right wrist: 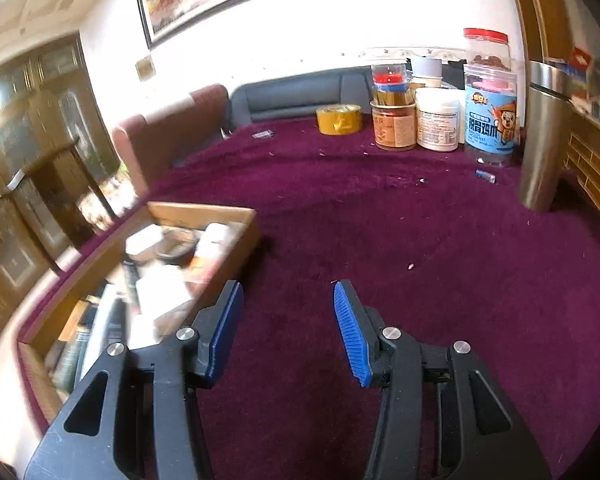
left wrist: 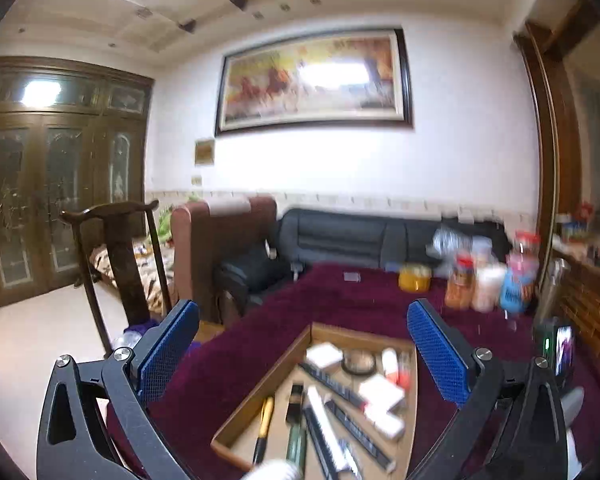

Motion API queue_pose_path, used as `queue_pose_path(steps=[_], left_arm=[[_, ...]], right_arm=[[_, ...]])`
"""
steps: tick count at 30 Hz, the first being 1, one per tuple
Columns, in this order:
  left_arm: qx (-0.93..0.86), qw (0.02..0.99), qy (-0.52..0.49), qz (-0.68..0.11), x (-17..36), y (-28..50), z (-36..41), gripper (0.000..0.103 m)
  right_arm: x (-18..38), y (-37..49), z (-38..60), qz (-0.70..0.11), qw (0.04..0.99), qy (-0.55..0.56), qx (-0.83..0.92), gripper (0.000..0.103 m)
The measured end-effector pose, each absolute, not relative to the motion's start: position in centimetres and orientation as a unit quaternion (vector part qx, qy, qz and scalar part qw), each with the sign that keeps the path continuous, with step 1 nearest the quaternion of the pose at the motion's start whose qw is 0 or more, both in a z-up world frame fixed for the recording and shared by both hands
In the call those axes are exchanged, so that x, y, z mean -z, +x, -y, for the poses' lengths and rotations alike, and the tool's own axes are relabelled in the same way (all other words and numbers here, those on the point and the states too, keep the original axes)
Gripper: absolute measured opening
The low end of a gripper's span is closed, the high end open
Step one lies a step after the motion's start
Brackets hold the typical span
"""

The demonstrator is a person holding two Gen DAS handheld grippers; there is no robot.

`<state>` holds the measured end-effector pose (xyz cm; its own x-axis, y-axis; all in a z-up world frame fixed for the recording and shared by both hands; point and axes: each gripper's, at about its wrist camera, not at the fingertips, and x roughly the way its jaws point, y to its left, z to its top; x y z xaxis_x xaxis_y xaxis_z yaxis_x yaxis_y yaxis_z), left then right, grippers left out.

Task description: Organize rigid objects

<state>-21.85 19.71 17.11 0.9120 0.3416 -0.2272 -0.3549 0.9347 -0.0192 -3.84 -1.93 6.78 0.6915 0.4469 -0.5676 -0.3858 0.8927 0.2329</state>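
Now | maroon cloth (right wrist: 380,220) | wooden tray (right wrist: 236,240) | both hand-held grippers (left wrist: 304,344) (right wrist: 288,320) spread, empty

Left tongs (left wrist: 304,344) spread wide and empty, right tongs (right wrist: 288,328) partly parted, empty, angled downward

The left wrist view is taken from above the near end of the wooden tray (left wrist: 260,400). It is aimed almost level, so the far wall and the framed picture (left wrist: 314,82) fill the upper half. The right wrist view is tilted down more, close over the purple cloth (right wrist: 420,240). The tray (right wrist: 228,248) is seen at its left edge, perhaps nearer, though it is blurred. The jars (right wrist: 436,118) and the grey sofa (right wrist: 300,94) are shared by both views.
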Motion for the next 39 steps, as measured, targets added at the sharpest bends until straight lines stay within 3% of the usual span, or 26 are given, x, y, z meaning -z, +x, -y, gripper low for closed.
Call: queue_pose_path(steps=[2, 4, 7, 18, 39], left_arm=[[-0.137, 0.978, -0.031, -0.156, -16.5, -21.2, -19.6, 0.102], [-0.146, 0.973, -0.035, -0.173, -15.7, -20.7, -19.6, 0.102], [-0.178, 0.966, -0.039, -0.182, -14.5, -20.9, -19.5, 0.102], [-0.243, 0.929, -0.06, -0.272, -10.3, -20.5, -20.9, 0.102], [-0.218, 0.916, -0.089, -0.326, -8.1, -19.5, -21.9, 0.102]], right_arm=[[-8.0, -6.8, 1.9, -0.297, 0.925, 0.048, -0.233, 0.048], [-9.2, -10.6, 1.3, -0.249, 0.944, 0.018, -0.215, 0.084], [-9.9, -15.3, 0.5, -0.168, 0.966, -0.019, -0.198, 0.102], [-8.7, -16.5, -3.1, -0.222, 0.951, -0.073, -0.204, 0.103], [-6.3, -16.0, -5.0, -0.294, 0.932, -0.12, -0.177, 0.103]])
